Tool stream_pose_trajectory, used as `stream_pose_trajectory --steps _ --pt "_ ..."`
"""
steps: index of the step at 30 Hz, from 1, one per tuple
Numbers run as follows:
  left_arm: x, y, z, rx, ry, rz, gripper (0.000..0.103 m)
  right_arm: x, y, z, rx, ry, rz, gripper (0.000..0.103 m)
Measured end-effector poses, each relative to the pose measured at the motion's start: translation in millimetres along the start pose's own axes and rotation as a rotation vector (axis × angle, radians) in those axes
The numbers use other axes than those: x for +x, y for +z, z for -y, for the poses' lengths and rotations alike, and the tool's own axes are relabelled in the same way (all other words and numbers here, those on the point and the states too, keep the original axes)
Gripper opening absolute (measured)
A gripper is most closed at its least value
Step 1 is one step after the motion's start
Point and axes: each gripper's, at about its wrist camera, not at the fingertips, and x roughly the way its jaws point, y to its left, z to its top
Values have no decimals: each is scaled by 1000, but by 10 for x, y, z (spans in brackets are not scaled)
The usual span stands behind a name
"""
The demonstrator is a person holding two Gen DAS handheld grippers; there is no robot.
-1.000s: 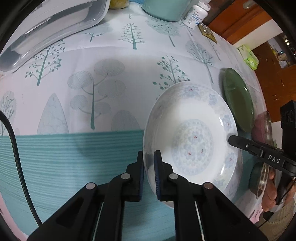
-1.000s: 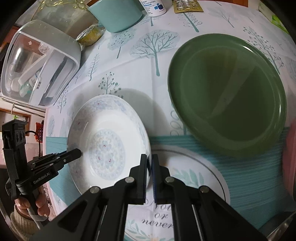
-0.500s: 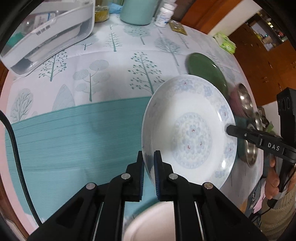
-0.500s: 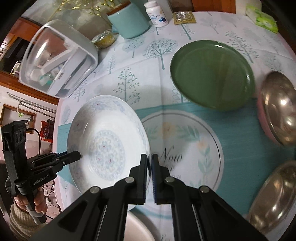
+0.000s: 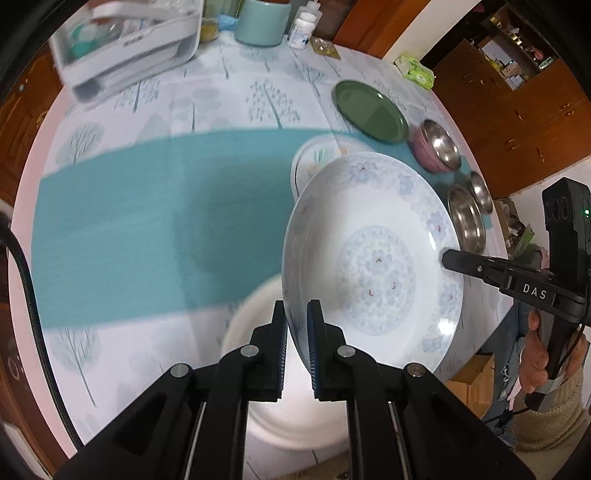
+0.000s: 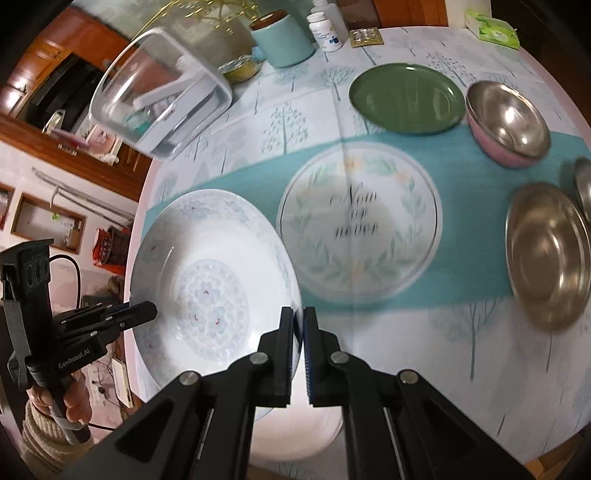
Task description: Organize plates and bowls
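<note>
A white plate with a pale blue flower pattern (image 5: 373, 266) hangs tilted above the table, held at two opposite rims. My left gripper (image 5: 296, 306) is shut on its near-left rim. My right gripper (image 6: 299, 314) is shut on the other rim, and the same plate (image 6: 207, 288) shows there too. Under it, near the table's front edge, lies a plain white dish (image 5: 266, 406), partly hidden. A lettered floral plate (image 6: 360, 229) rests on the teal runner. Beyond it are a green plate (image 6: 406, 98), a pink bowl with a steel inside (image 6: 506, 122) and a steel bowl (image 6: 546, 251).
A clear lidded container (image 6: 159, 99), a teal canister (image 6: 284, 40), a pill bottle (image 6: 325, 29) and a green tissue packet (image 6: 493, 29) stand along the far side of the table. A second steel bowl (image 5: 480, 192) sits at the right edge. A hand (image 5: 535, 354) grips the right tool.
Both grippers have carried the flowered plate upward and toward the near edge of the table. More of the table has come into view, and the plain white dish now shows beneath.
</note>
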Motion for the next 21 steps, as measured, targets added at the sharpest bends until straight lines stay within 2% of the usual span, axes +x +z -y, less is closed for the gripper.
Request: stream_pose_trajectory --steps 5,10,17,21 --pt "107 -499 -81 -41 9 -7 7 57 -468 -113 -33 -40 -12 5" --pt "237 -799 -172 -74 6 -20 7 185 -788 -114 -27 -46 -51 5" --pt "438 -1070 -322 -114 -2 -64 7 434 -1083 -70 17 -49 -109 5" --pt "527 -1110 -333 -103 17 -75 7 531 -1147 -71 25 -58 -124 5"
